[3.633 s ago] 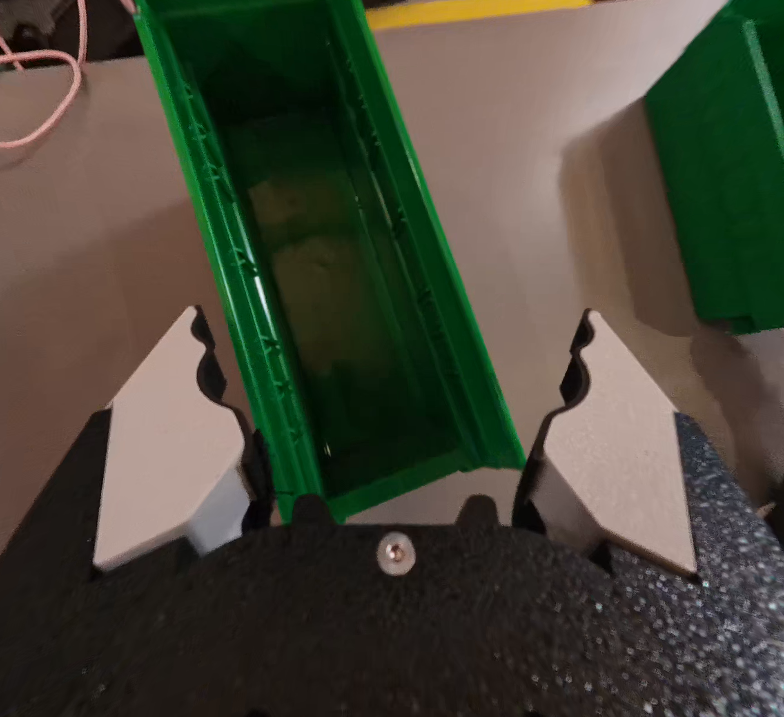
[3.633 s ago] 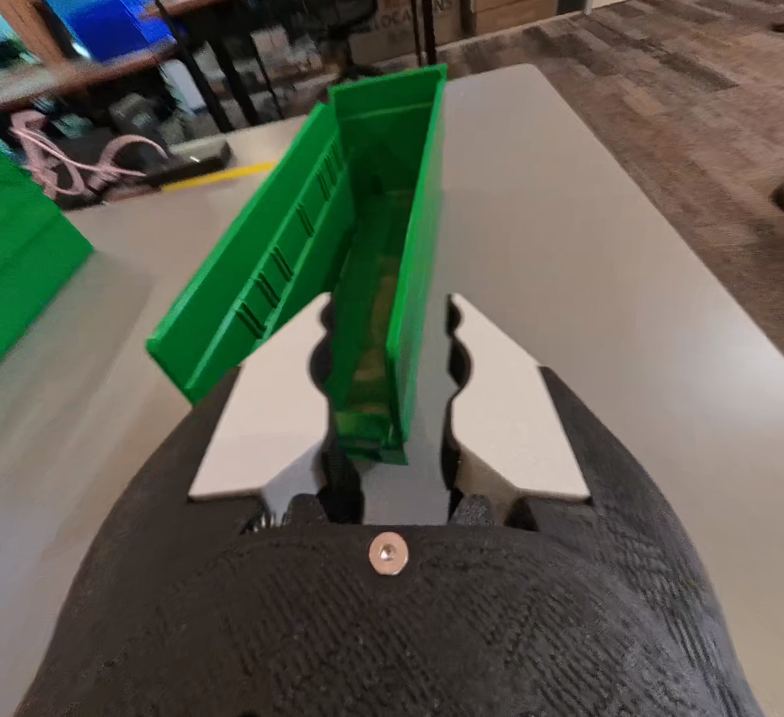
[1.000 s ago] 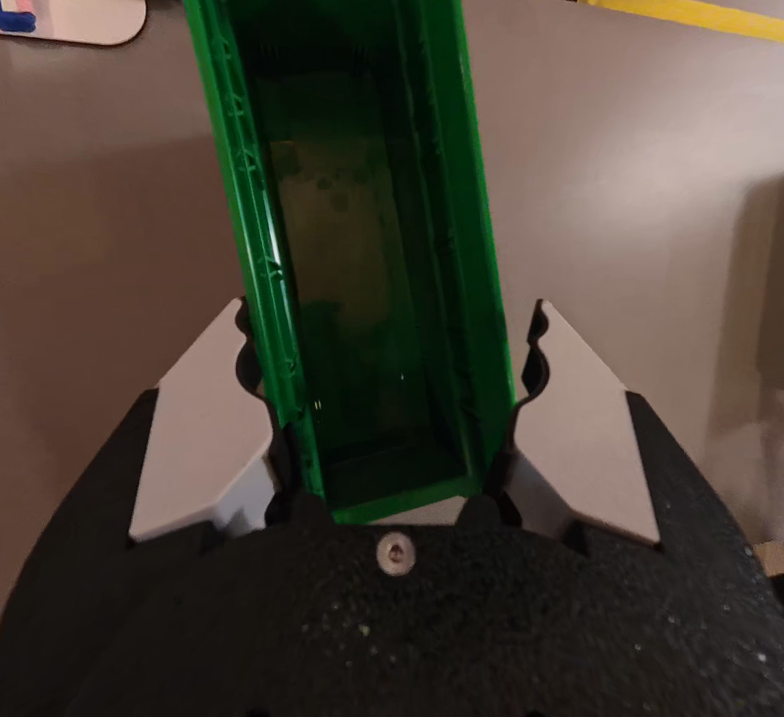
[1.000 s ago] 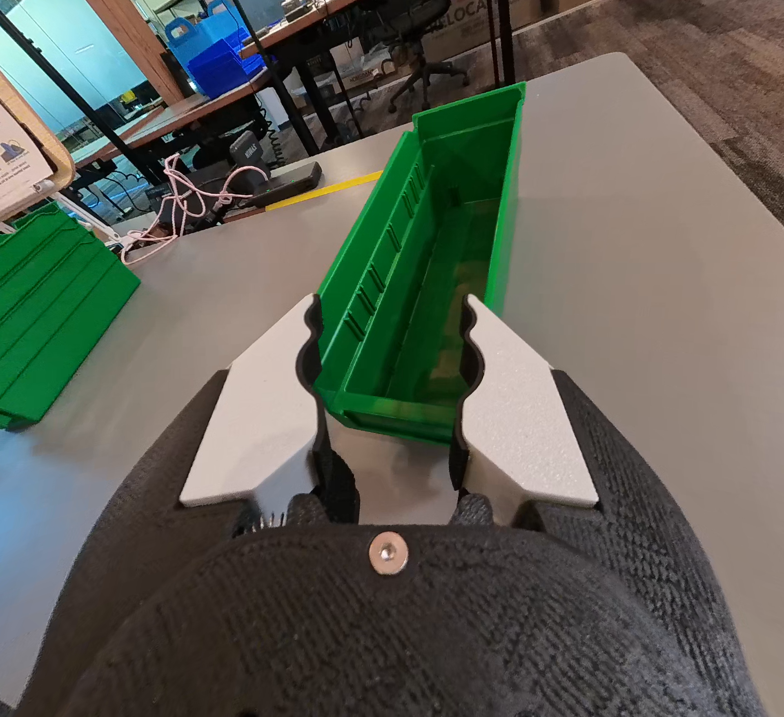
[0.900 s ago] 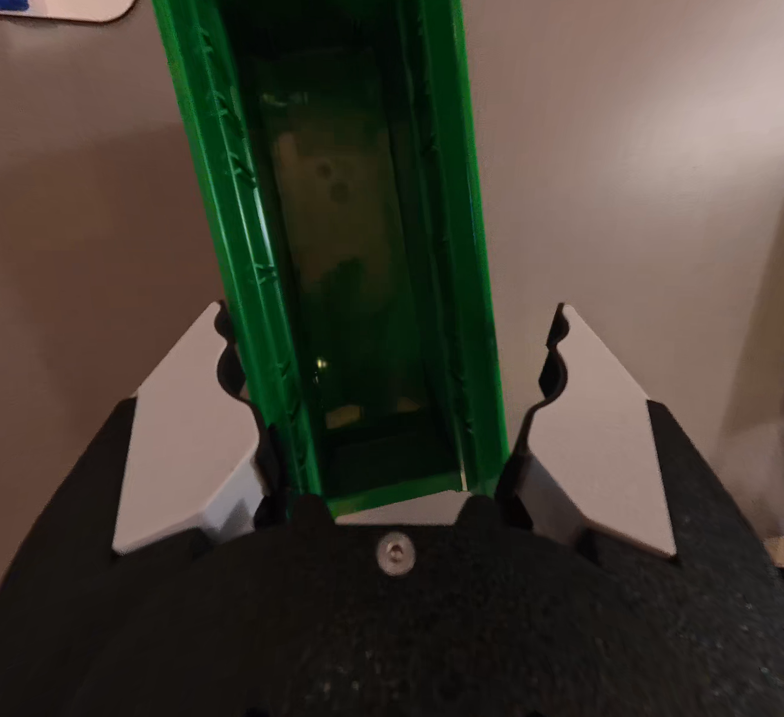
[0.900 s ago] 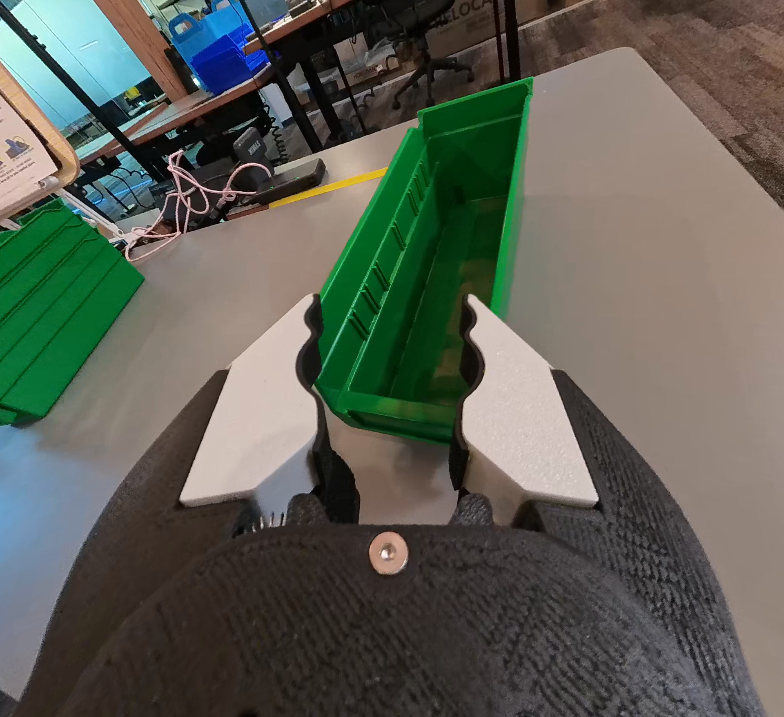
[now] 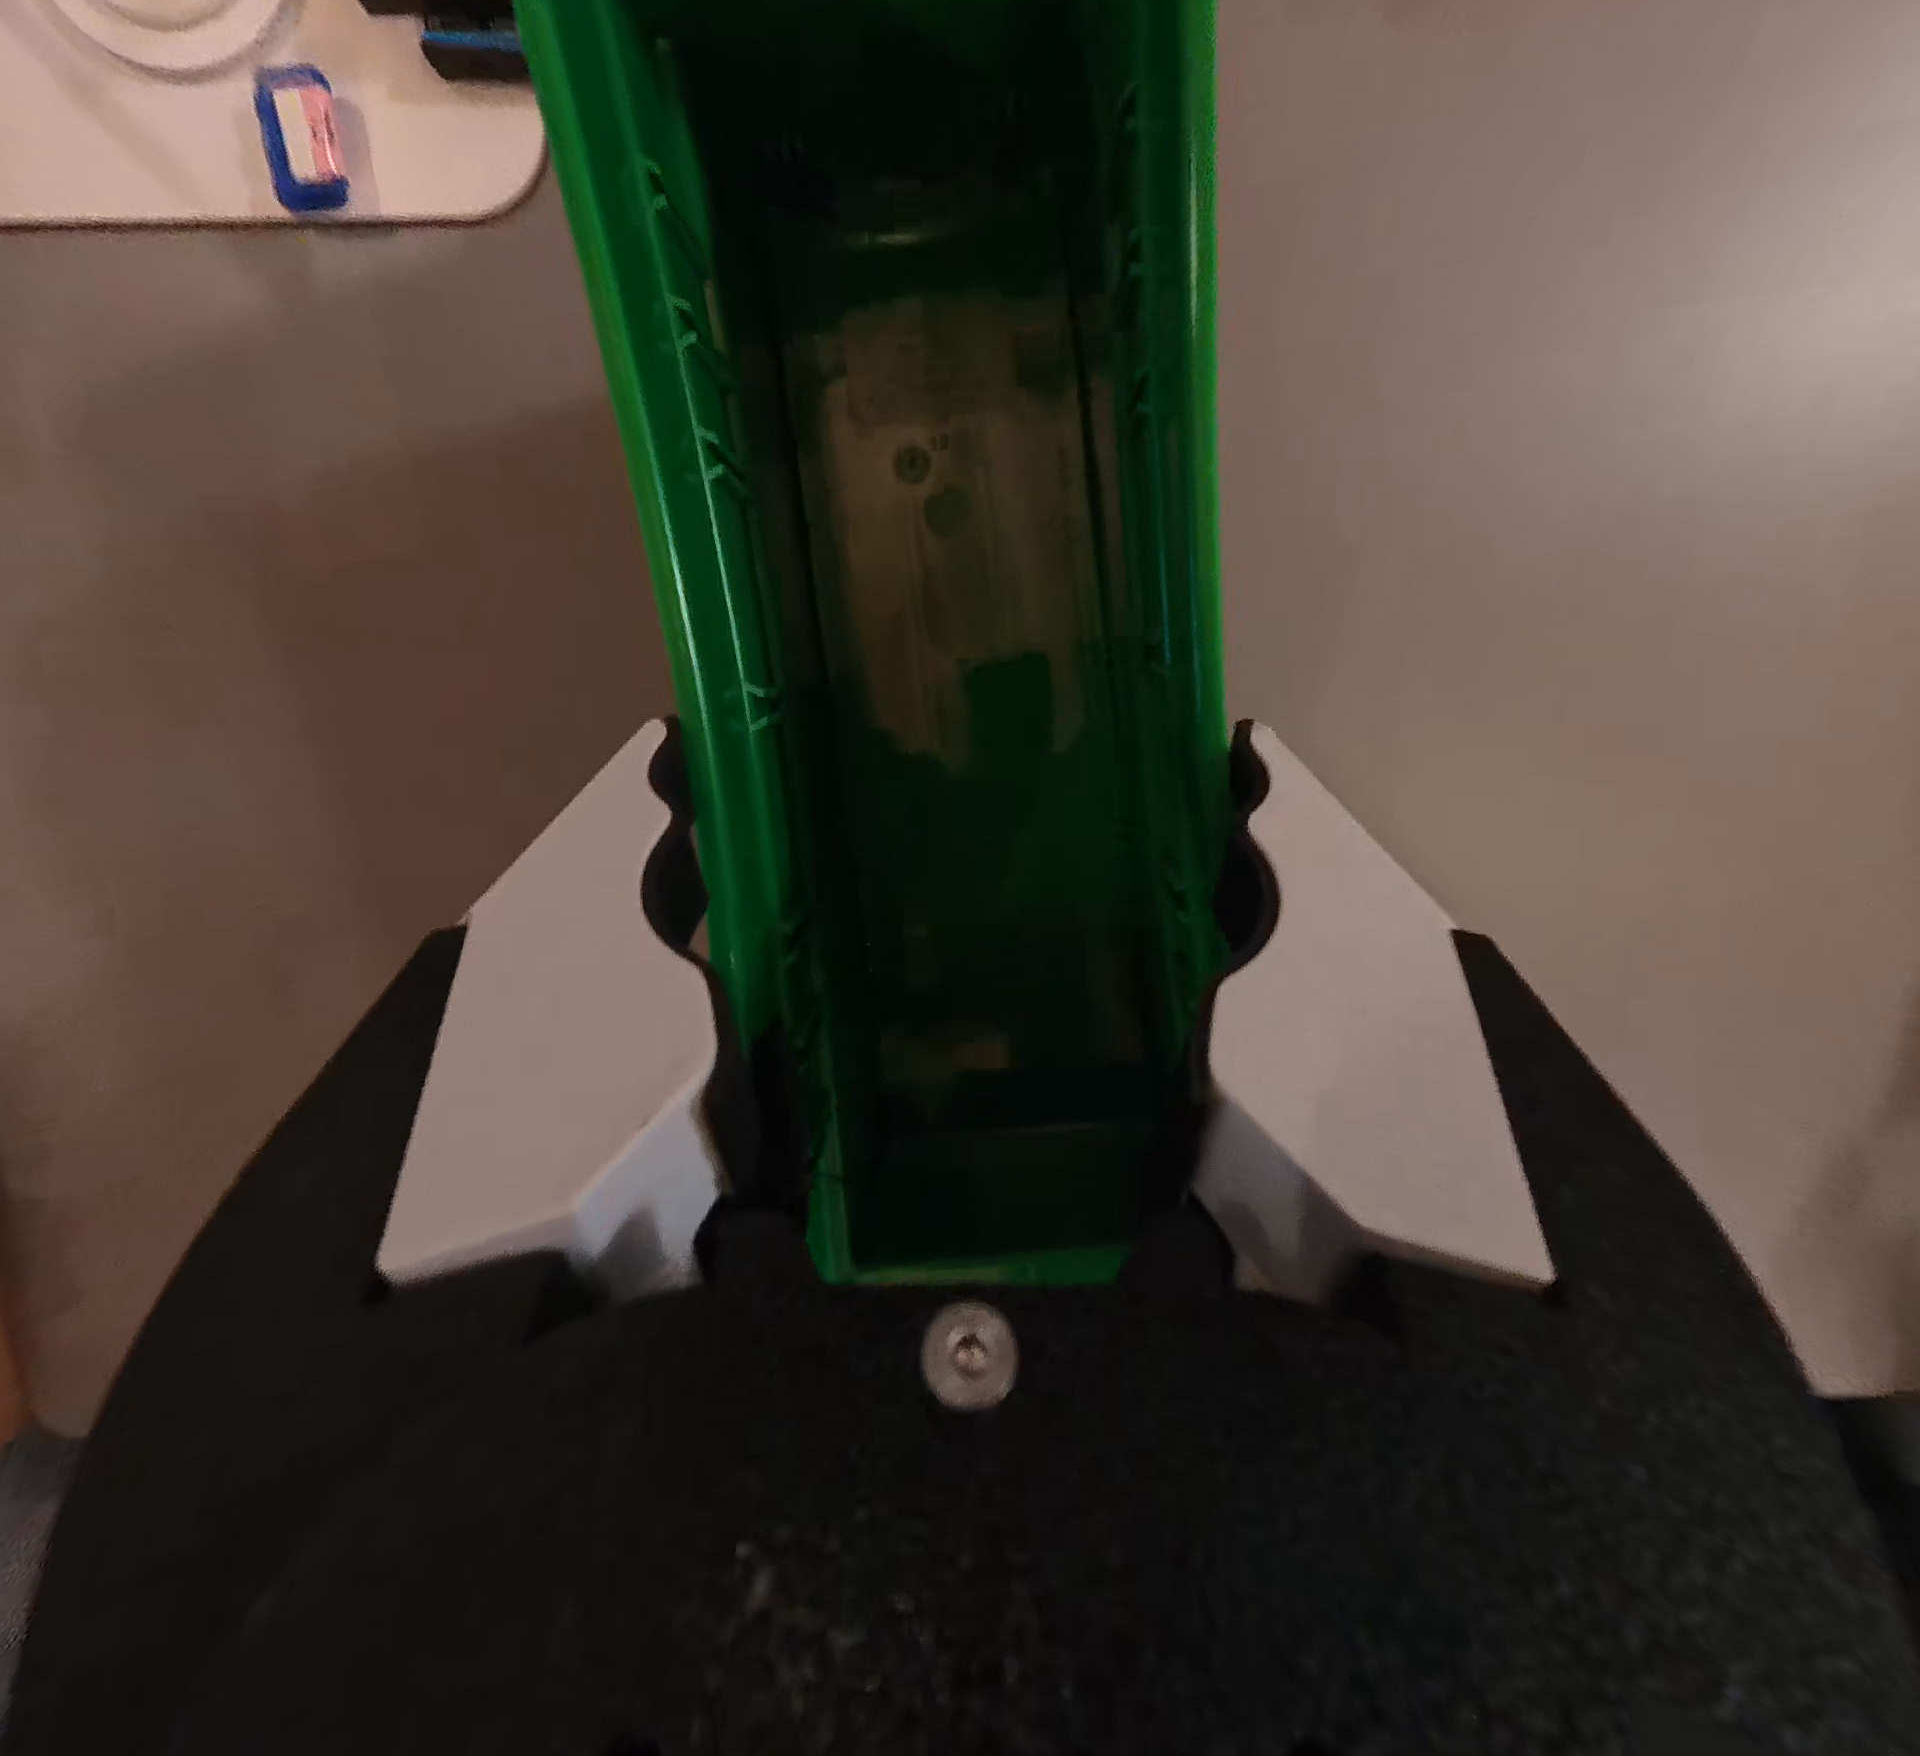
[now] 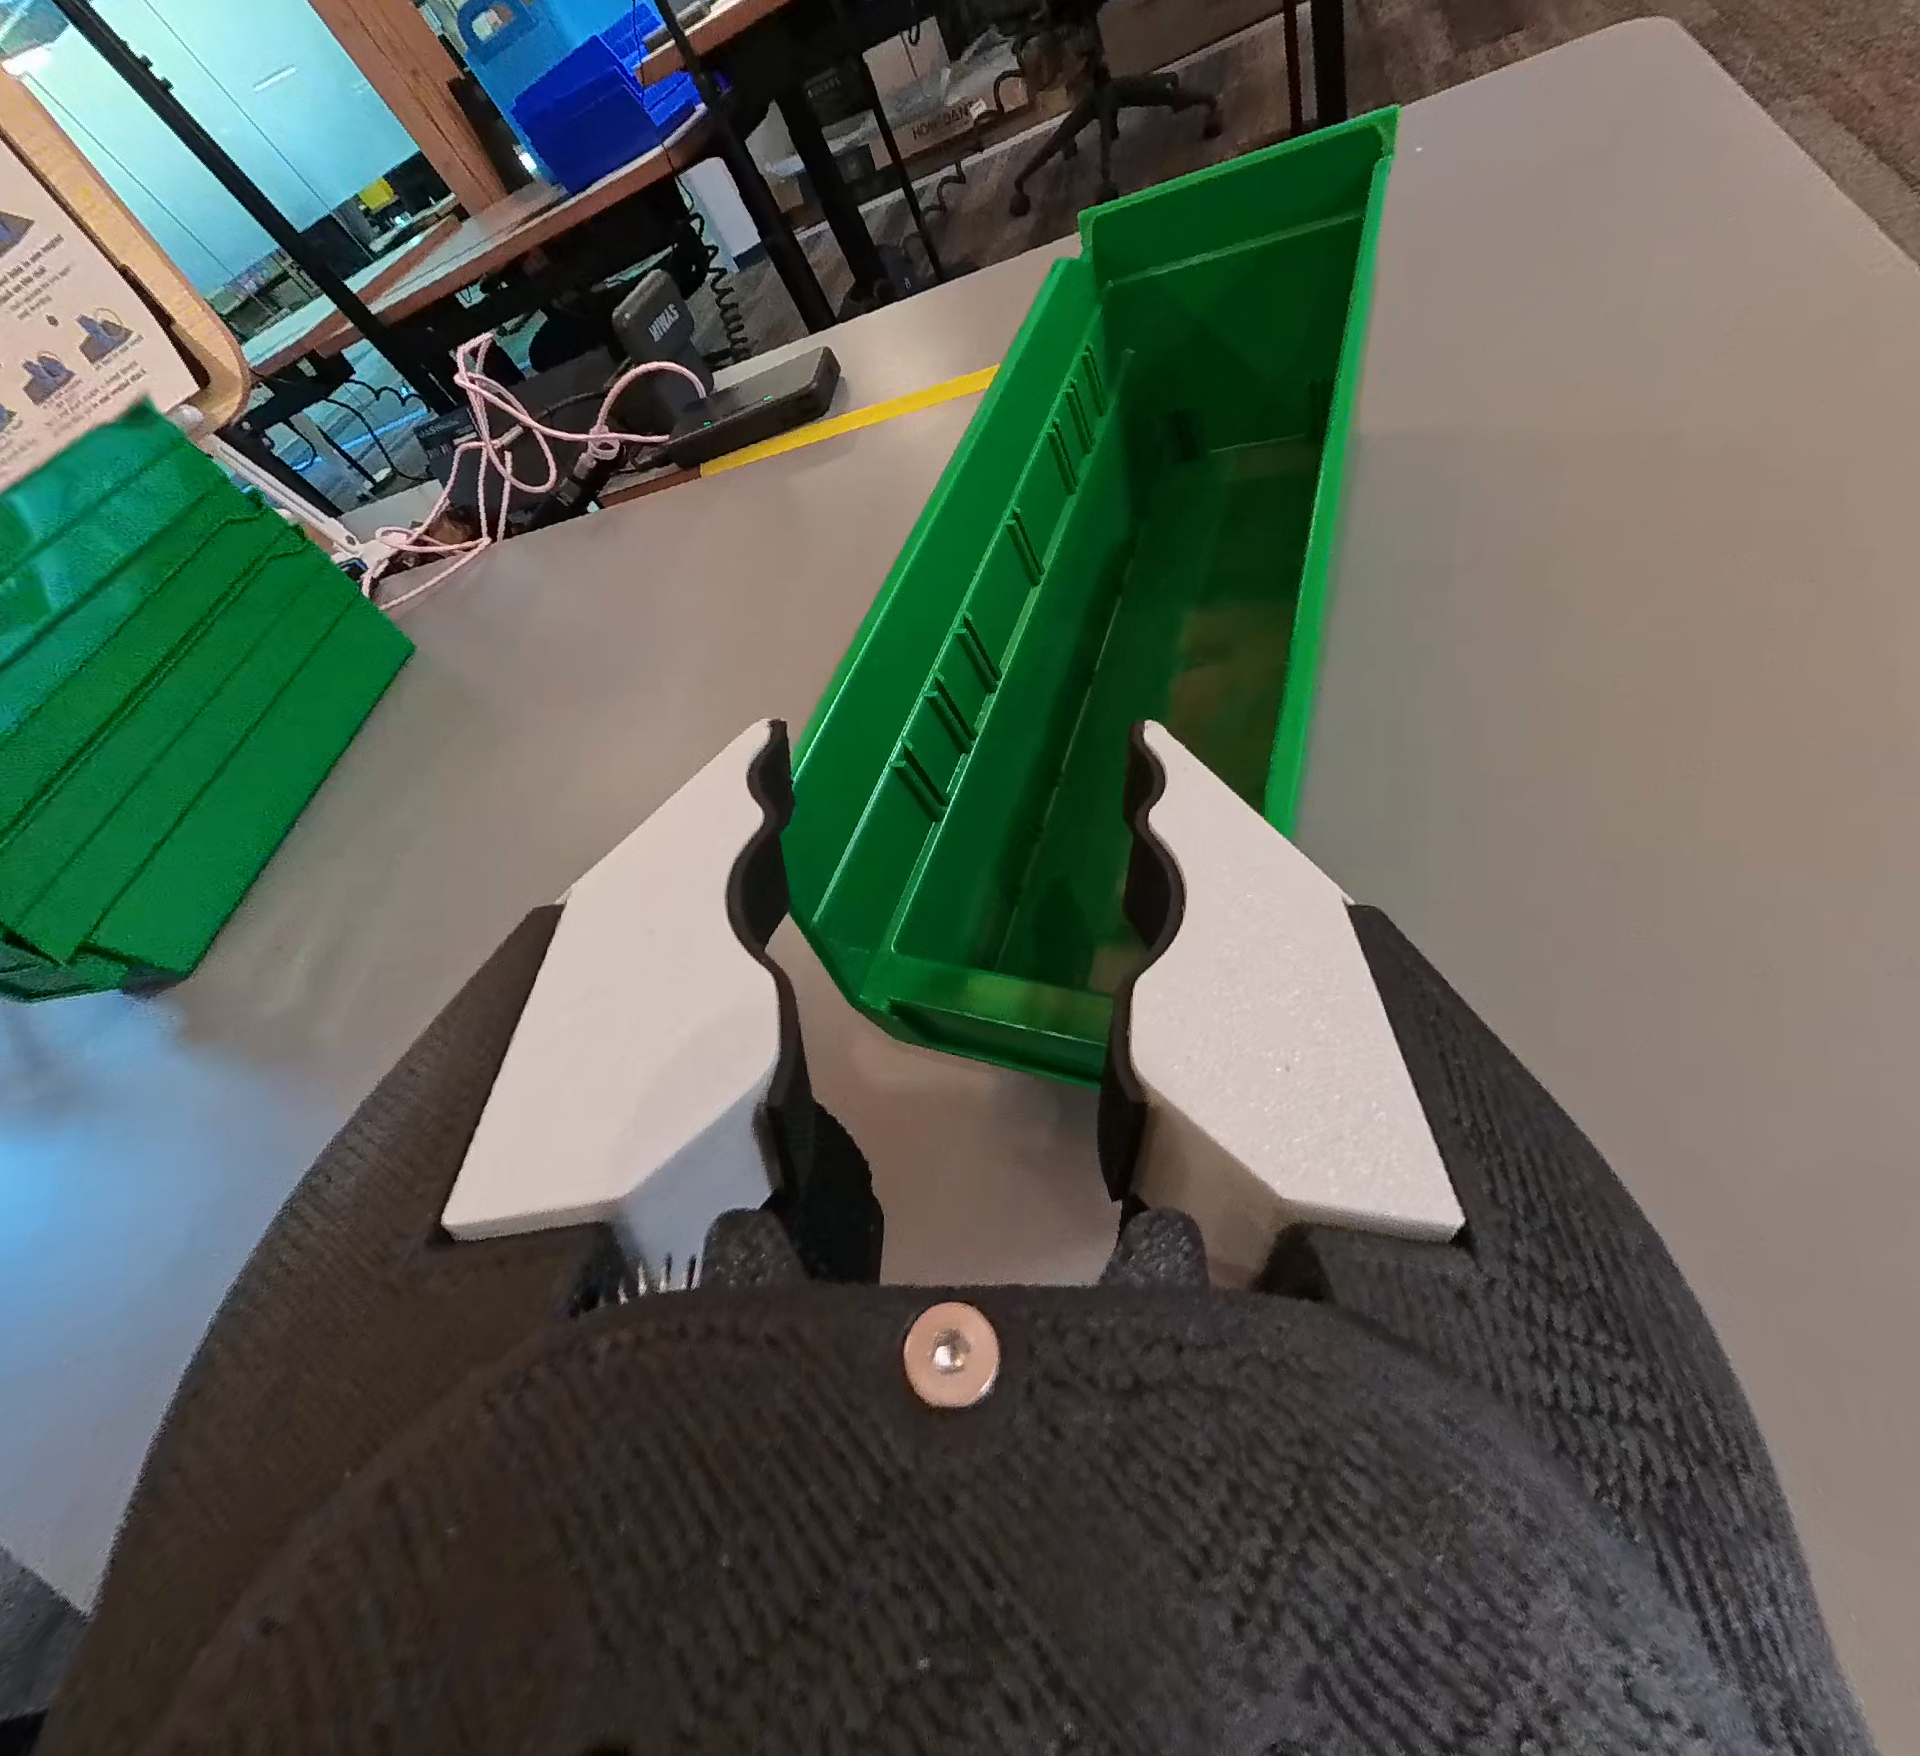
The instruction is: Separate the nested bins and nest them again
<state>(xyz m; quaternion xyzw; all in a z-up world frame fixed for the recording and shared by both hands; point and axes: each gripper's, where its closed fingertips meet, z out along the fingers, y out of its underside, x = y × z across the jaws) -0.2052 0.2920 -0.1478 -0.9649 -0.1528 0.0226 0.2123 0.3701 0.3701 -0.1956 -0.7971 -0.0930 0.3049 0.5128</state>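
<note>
In the left wrist view a long green bin (image 7: 935,480) runs away from me between my fingers. My left gripper (image 7: 956,750) is shut on it, with a pad against each long wall near its near end. In the right wrist view a second green bin (image 8: 1195,511) lies open side up on the grey table (image 8: 1610,667). My right gripper (image 8: 956,740) is open around its near end, the left finger just outside the left wall and the right finger over the right corner. A tilted stack of nested green bins (image 8: 156,698) shows at the left edge.
A white tray (image 7: 156,44) with a small blue item and a black device lie at the far left behind the held bin. Yellow tape (image 8: 852,423), a pink cable (image 8: 520,439) and a black box (image 8: 758,402) sit at the table's back. The table's right edge drops to carpet.
My left fingers have closed from open onto the bin's two walls, and that bin now points straight ahead. My right gripper set its bin flat on the table, opened, and stays open at its near end.
</note>
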